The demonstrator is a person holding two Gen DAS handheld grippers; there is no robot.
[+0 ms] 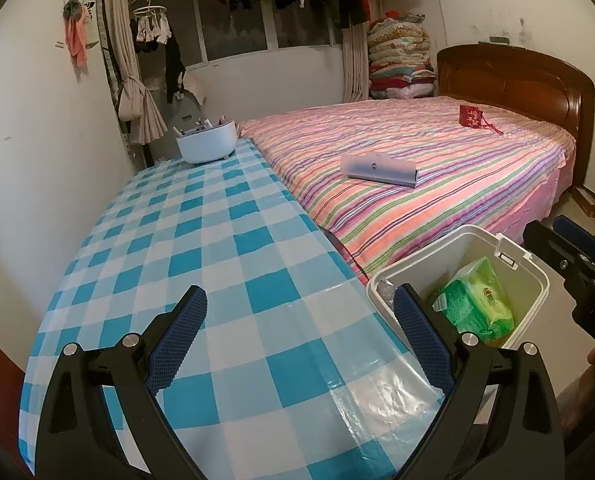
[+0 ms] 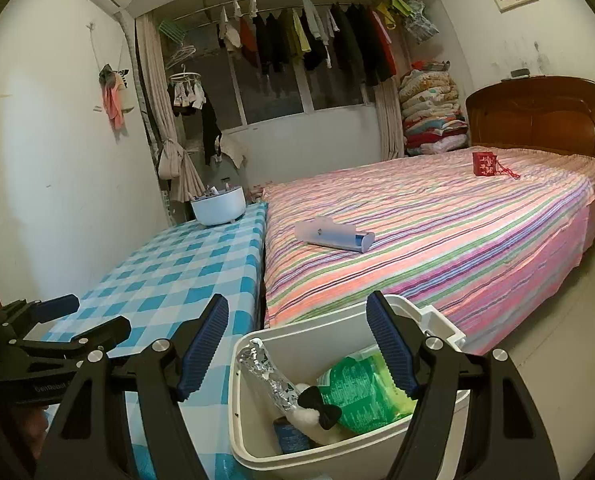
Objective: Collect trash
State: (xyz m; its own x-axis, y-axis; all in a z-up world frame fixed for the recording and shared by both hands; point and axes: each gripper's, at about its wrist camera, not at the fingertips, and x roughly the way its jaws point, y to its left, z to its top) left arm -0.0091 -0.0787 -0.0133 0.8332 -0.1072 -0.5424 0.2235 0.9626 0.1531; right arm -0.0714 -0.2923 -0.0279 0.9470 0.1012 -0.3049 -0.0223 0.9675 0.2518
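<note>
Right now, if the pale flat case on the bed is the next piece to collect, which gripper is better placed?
Right, probably. The right gripper hangs open over the bin on the bed side; the left gripper is open over the checked table. The case lies on the bed beyond both.

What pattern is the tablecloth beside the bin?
Blue-and-white checks on the tablecloth, clearest in the left wrist view.

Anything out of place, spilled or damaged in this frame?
Nothing spilled or broken. The only stray items are a pale flat case and a small red pouch lying on the striped bed. The trash sits inside the white bin.
</note>
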